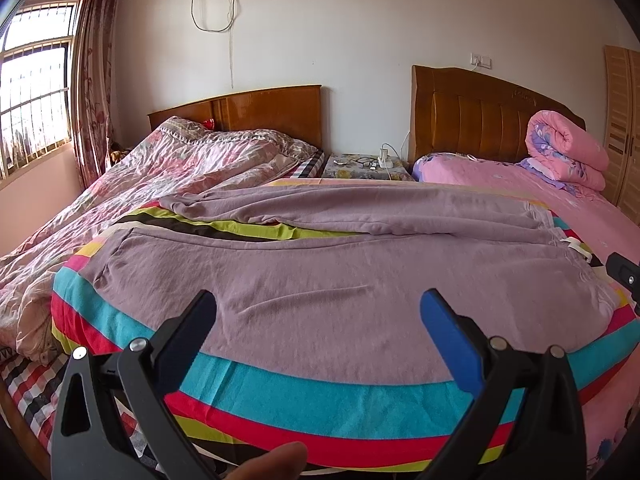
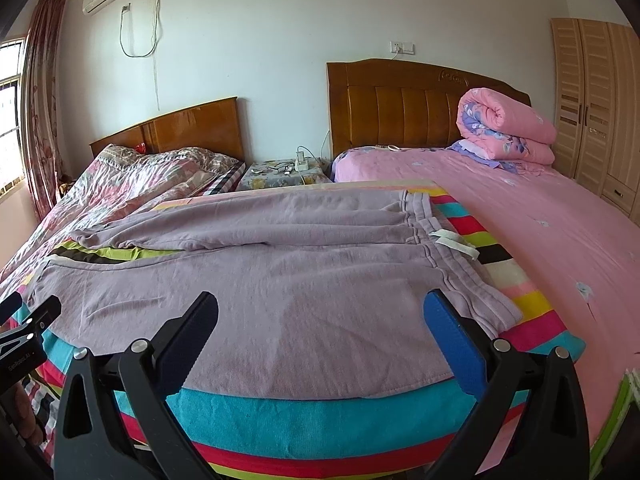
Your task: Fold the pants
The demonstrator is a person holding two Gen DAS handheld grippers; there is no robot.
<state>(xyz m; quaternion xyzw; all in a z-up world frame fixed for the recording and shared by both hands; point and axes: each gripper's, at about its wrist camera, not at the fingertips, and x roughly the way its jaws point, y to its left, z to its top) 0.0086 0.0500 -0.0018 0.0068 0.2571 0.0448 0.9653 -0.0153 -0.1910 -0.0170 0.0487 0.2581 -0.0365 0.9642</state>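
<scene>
Lilac sweatpants [image 1: 320, 264] [image 2: 280, 272] lie spread flat on a bright striped blanket [image 1: 304, 396] [image 2: 304, 420], waistband with a white drawstring [image 2: 456, 243] to the right, both legs running left, the far leg rumpled. My left gripper [image 1: 318, 312] hovers open over the near leg, near the front edge. Over the near hip area, just left of the waistband, my right gripper [image 2: 320, 312] is open too. Neither holds cloth. The right gripper's tip [image 1: 624, 272] shows at the right edge of the left wrist view; the left gripper [image 2: 28, 320] shows at the left edge of the right wrist view.
The blanket covers a board bridging two beds: a floral quilt [image 1: 120, 184] on the left bed, a pink sheet [image 2: 552, 240] and rolled pink quilt [image 2: 508, 128] on the right. A nightstand [image 2: 280, 174] with glasses and a charger stands between the headboards. A wardrobe [image 2: 596, 112] stands at the right wall.
</scene>
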